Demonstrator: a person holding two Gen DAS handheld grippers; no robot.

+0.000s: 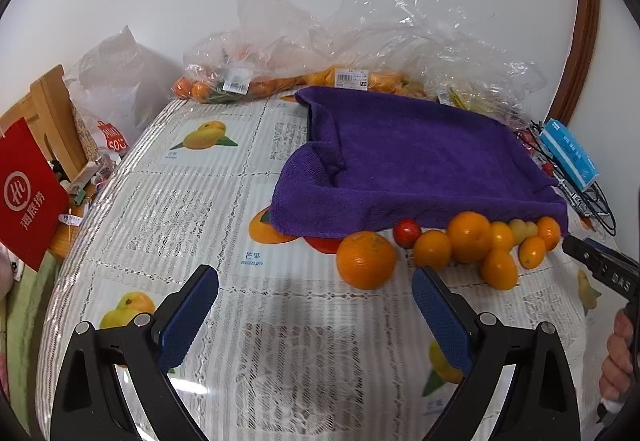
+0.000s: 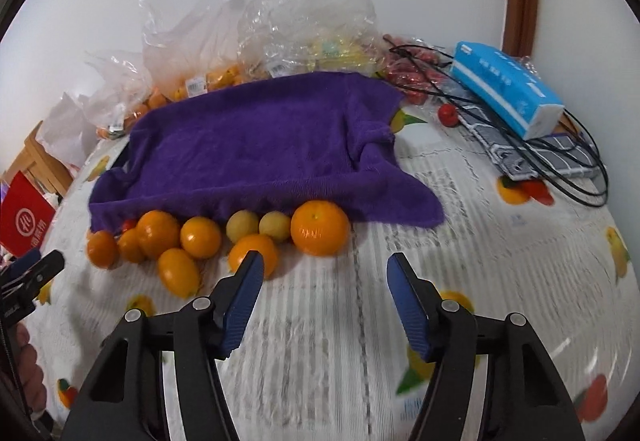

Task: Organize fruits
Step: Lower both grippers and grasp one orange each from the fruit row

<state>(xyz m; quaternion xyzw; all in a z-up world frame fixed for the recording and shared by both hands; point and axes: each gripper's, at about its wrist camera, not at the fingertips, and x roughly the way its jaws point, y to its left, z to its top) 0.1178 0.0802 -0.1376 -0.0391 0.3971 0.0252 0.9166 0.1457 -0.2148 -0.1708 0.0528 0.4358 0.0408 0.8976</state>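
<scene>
Our left gripper [image 1: 316, 289] hangs released above the bench [image 1: 168, 209], its jaws spread and holding nothing. Our right gripper [image 2: 325, 275] is likewise released and bare over the cloth-covered top. The fruits [image 2: 200, 237] lie in a row along the near edge of the purple towel [image 2: 260, 145], several touching, with one big orange [image 2: 320, 227] at the right end. A small red one [image 1: 406, 232], perhaps a tomato, sits half under the towel. Behind stand plastic bags [image 1: 320, 53] with more fruit.

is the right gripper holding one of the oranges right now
No, the right gripper is open and empty, short of the big orange on the tablecloth.
</scene>
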